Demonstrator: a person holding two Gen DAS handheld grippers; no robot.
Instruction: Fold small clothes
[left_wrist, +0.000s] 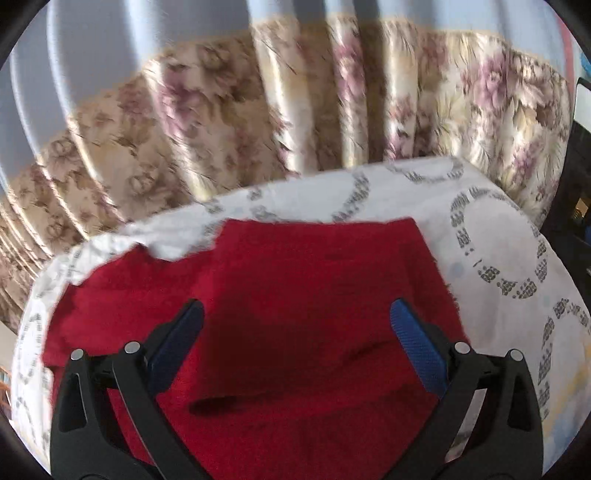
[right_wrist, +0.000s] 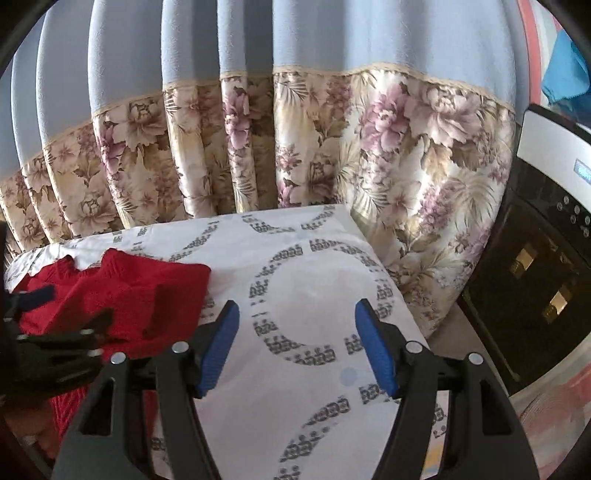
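Patterned sheet (right_wrist: 317, 288) lies beneath both spread, empty tools, left tool (left_wrist: 295, 325) over red knit (left_wrist: 295, 277).

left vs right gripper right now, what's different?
The left gripper hangs over the red knit garment, while the right gripper is over bare patterned white sheet. The left gripper's view is motion-blurred; the right gripper's is sharp. Both have blue pads, open jaws and nothing between them.

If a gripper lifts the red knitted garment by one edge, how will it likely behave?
The red knitted garment will probably droop and sag: it already lies in soft folds. Its fuzzy knit looks grippy against the white patterned sheet, so a push would likely bunch it. It seems light and not fragile.
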